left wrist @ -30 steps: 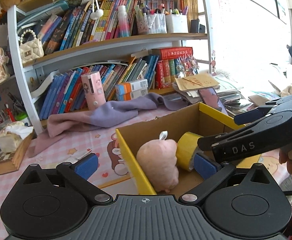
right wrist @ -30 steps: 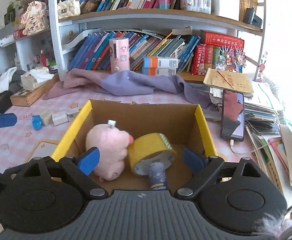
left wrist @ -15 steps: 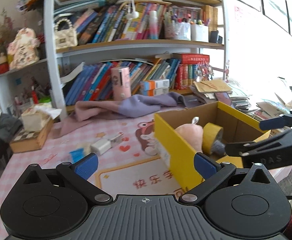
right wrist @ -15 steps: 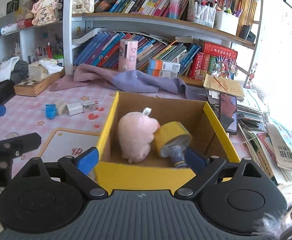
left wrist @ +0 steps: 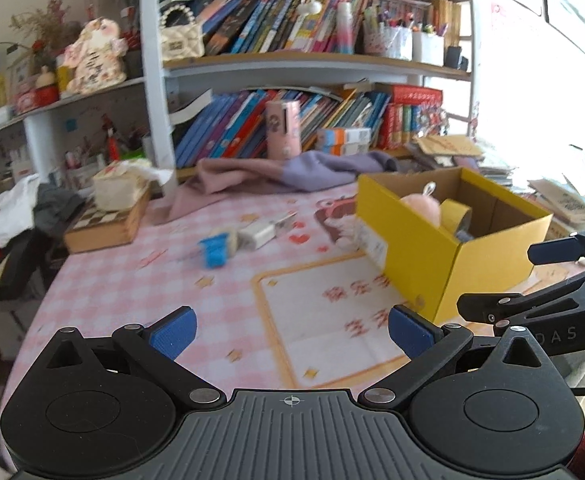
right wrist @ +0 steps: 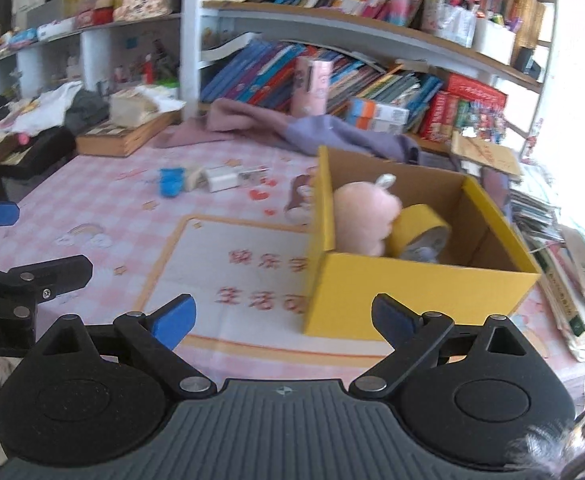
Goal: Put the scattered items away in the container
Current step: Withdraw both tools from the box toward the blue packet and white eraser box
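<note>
We hold our right gripper (right wrist: pixel 282 318) spread wide and empty above the pink checked tablecloth (right wrist: pixel 104 216). Ahead sits the yellow cardboard box (right wrist: pixel 420 300), with a pink plush toy (right wrist: pixel 362 220) touching a yellow tape roll (right wrist: pixel 422 226) inside. A blue cap (right wrist: pixel 171 181) and white charger (right wrist: pixel 222 178) lie beyond.

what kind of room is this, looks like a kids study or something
Probably a child's study or bedroom at home. A white bookshelf is crammed with colourful books, pen pots and trinkets, the desk wears a pink checked cartoon mat, and a pink plush toy sits in the yellow cardboard box.
</note>
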A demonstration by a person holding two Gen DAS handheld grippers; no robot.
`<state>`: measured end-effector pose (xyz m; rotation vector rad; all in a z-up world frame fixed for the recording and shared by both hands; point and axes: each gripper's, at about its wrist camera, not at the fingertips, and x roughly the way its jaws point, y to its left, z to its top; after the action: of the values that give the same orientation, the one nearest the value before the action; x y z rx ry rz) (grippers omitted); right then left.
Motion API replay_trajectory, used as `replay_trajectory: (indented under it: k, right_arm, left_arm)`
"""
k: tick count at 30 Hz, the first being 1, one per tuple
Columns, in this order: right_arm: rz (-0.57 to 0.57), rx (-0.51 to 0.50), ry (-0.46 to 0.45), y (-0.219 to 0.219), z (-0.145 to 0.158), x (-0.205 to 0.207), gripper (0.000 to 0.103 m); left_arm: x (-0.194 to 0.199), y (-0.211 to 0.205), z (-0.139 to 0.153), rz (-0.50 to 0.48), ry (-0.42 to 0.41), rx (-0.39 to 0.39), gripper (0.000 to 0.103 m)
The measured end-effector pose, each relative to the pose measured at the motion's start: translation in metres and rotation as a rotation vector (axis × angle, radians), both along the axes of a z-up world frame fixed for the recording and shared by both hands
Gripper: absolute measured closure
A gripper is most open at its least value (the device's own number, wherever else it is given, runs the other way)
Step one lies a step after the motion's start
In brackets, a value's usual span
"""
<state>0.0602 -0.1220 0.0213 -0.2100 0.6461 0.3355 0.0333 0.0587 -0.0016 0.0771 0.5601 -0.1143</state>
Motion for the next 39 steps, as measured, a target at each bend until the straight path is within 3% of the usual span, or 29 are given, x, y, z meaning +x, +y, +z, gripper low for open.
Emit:
replay_trajectory:
  k: [10,21,31,39]
  right_arm:
    - [0.139,-0.033,0.041,0.048,-0.005,-0.013,0.007]
    - [0.192,-0.062,0.071,0.062,-0.011,-0.003,0.007]
    - [0.225,-0.068,0.085,0.076,-0.018,0.052,0.007]
    - [0.207,-0.045,0.069,0.079,-0.017,0.114,0.007]
  left_arm:
    - [-0.023,0.038,-0.004,0.116,0.036,-0.016,0.000]
    - [-0.018,0.047,-0.011,0.158,0.070,-0.037,0.000]
    - [0.031,0.050,-0.018,0.197,0.113,-0.015,0.000]
    - [0.086,0.042,-0.019,0.173,0.119,0.018,0.000]
